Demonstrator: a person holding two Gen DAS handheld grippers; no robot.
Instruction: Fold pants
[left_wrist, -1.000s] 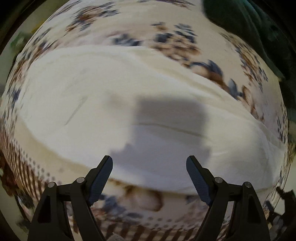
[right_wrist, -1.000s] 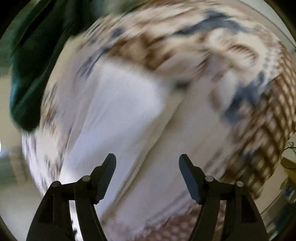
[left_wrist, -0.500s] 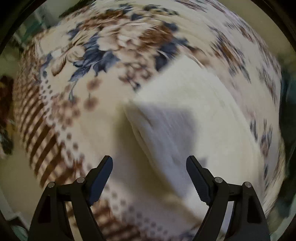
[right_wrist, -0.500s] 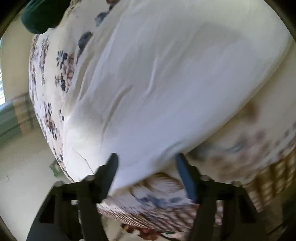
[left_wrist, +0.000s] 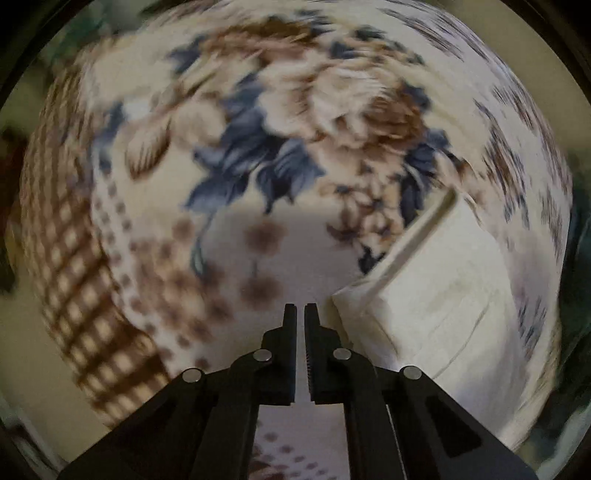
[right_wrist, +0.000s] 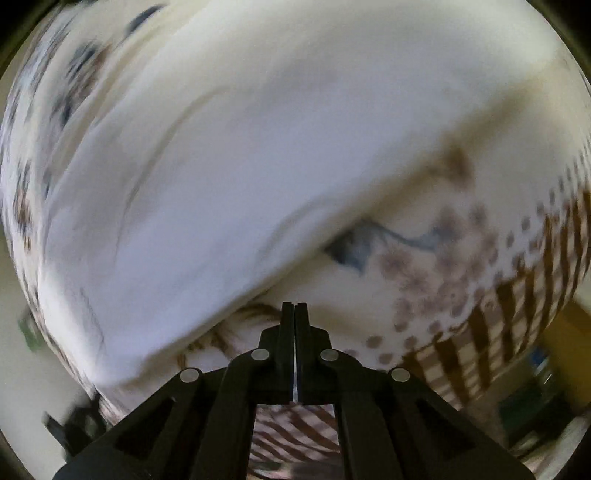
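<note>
White pants (left_wrist: 454, 295) lie flat on a floral blanket (left_wrist: 280, 122); in the left wrist view their hemmed end is at the right. My left gripper (left_wrist: 300, 308) is shut and empty, just left of that end, over the blanket. In the right wrist view the pants (right_wrist: 258, 129) fill the upper left. My right gripper (right_wrist: 295, 306) is shut and empty, close to their near edge, above the blanket (right_wrist: 461, 266). Both views are motion-blurred.
The blanket has a brown checked border (left_wrist: 74, 295) near its edge, also in the right wrist view (right_wrist: 517, 317). Pale floor (left_wrist: 22, 369) lies beyond. A dark green cloth (left_wrist: 580, 221) shows at the far right of the left view.
Both grippers have shut from open, holding nothing. The left gripper has swung left, off the pants toward their end. The right gripper has dropped closer to the pants' near edge.
</note>
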